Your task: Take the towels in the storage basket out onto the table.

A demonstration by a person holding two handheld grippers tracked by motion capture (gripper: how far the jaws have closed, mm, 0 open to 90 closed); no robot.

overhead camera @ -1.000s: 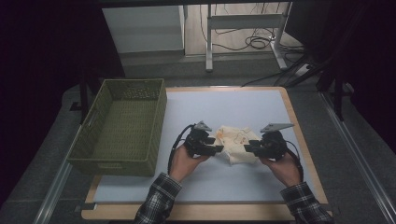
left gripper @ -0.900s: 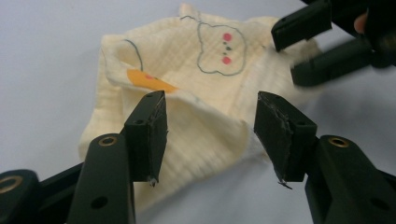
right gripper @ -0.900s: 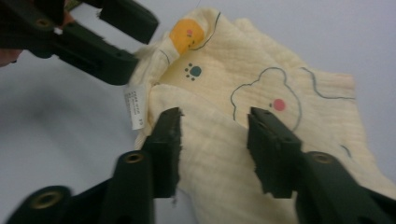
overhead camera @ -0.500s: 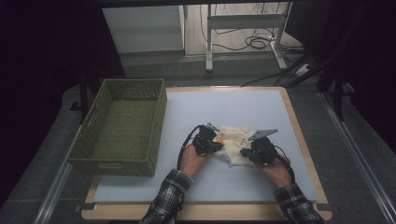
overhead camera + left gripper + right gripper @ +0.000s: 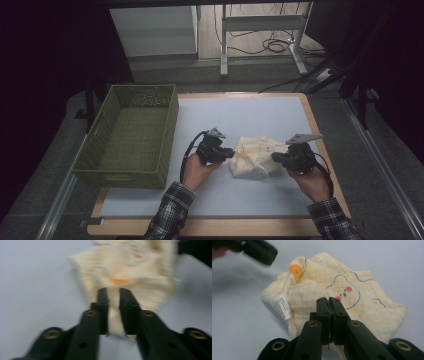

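A crumpled cream cloth (image 5: 255,150) with a bear print lies on the white mat (image 5: 250,110), between my two grippers. My left gripper (image 5: 231,152) sits at its left edge. In the left gripper view the left gripper (image 5: 113,293) has a fold of the cloth (image 5: 130,265) filling the narrow gap between its jaws, which have just been opening a little. My right gripper (image 5: 275,157) is at the cloth's right edge. In the right gripper view the right gripper (image 5: 329,301) stands with jaws pressed together on a thin edge of the cloth (image 5: 322,272).
A green woven basket (image 5: 130,135) stands at the mat's left side, its inside bare. The mat lies on a wooden board (image 5: 320,150). Beyond the table's far edge are a metal stand (image 5: 260,30) and floor cables (image 5: 275,47).
Both grippers first drew in toward the cloth, then moved apart again, the right one farther right. The cloth now lies a little wider between them.
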